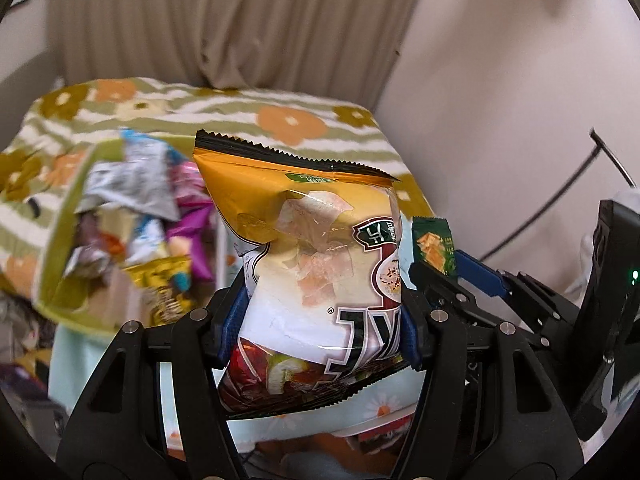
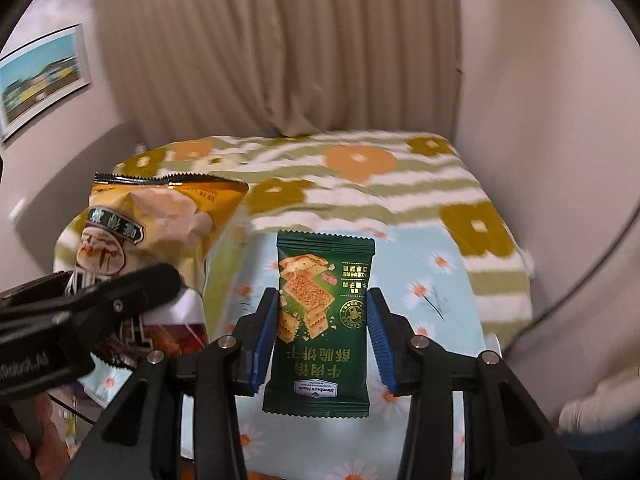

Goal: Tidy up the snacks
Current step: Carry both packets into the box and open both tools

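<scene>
The chip bag (image 1: 316, 264) is held upside down in the left claw (image 1: 320, 328), whose blue pads are pressed on its lower white part. Its top is orange with a black serrated seam, and chips are printed on it. The green cracker packet (image 2: 322, 320) is gripped by the right claw (image 2: 322, 336), also inverted, with gold crackers and white letters on it. Both are held above the flowered cloth (image 2: 440, 280). A green box (image 1: 64, 240) full of mixed snacks is seen at the left.
</scene>
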